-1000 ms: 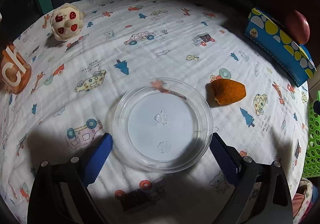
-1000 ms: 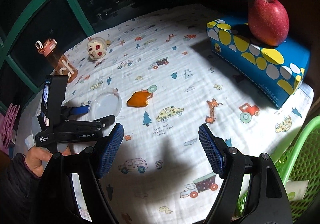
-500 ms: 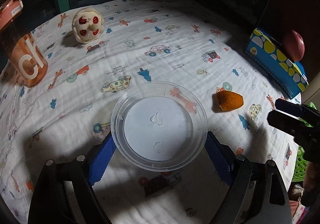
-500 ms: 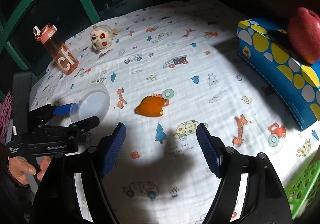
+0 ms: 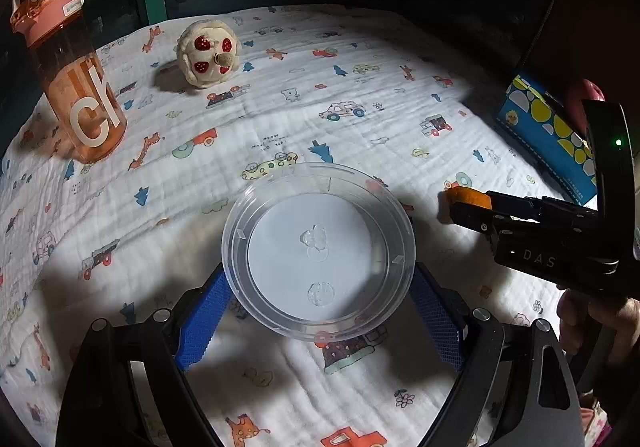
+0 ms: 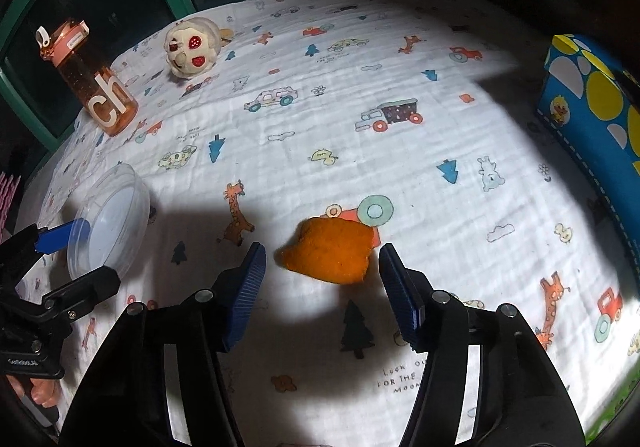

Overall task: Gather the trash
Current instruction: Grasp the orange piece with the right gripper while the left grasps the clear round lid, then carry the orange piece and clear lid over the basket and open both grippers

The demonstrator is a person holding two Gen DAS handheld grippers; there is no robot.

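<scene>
A clear round plastic lid (image 5: 319, 255) sits between the blue pads of my left gripper (image 5: 318, 313), which is shut on its near edge and holds it just above the cloth; it also shows in the right wrist view (image 6: 110, 221). An orange peel (image 6: 330, 249) lies on the patterned cloth (image 6: 360, 87). My right gripper (image 6: 322, 287) is open with its pads on either side of the peel, not touching it. In the left wrist view the peel (image 5: 466, 198) is partly hidden behind the right gripper's body.
An orange water bottle (image 5: 70, 75) stands at the far left. A cream plush toy (image 5: 209, 53) lies at the back. A blue dotted tissue box (image 6: 596, 107) sits at the right with a red apple (image 5: 580, 103) on it. A green basket edge (image 6: 616, 415) shows at the lower right.
My left gripper has closed on the lid and lifted it off the cloth. My right gripper has moved forward and down until its open pads flank the orange peel.
</scene>
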